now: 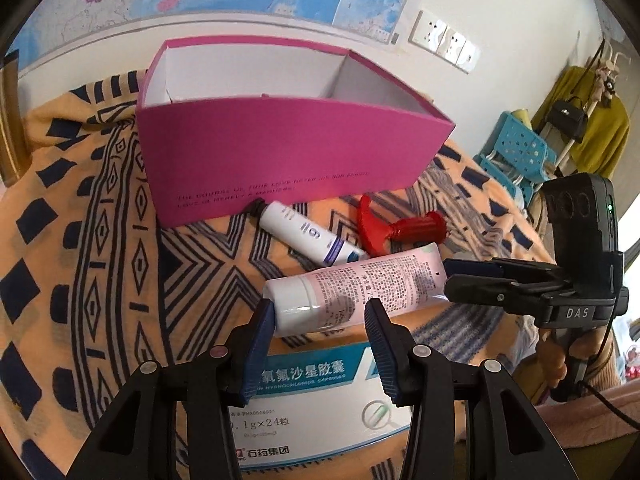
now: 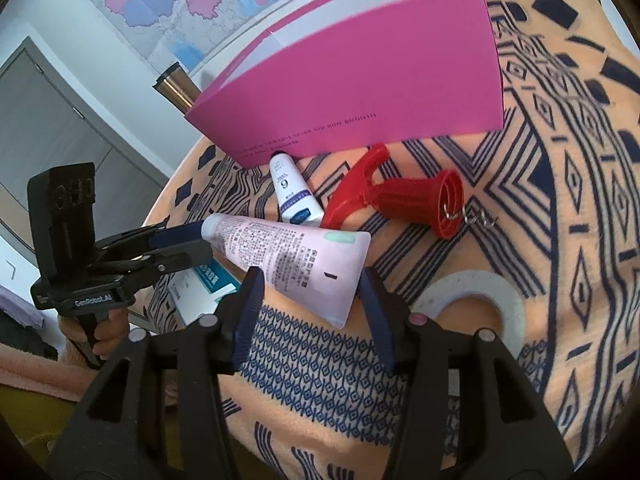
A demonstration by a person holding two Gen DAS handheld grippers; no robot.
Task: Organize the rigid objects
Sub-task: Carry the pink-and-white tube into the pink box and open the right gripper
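Note:
A pink-and-white tube (image 1: 360,284) lies slanted over the patterned cloth. My left gripper (image 1: 320,312) is shut on its white cap end. My right gripper (image 2: 312,280) is shut on the flat crimped end of the tube (image 2: 304,260). Each gripper also shows in the other's view: the right gripper (image 1: 456,276) at the tube's tail, the left gripper (image 2: 188,244) at the cap. Behind the tube are a small white tube (image 1: 308,236), a red corkscrew tool (image 1: 400,228) and an open magenta box (image 1: 296,152). A white-and-teal medicine box (image 1: 320,412) lies below the pink tube.
A white tape ring (image 2: 472,292) rests on the cloth to the right of my right gripper. A blue plastic rack (image 1: 516,148) and hanging clothes stand past the table's right side. A bronze cylinder (image 2: 178,88) sits behind the magenta box, against the wall with the map.

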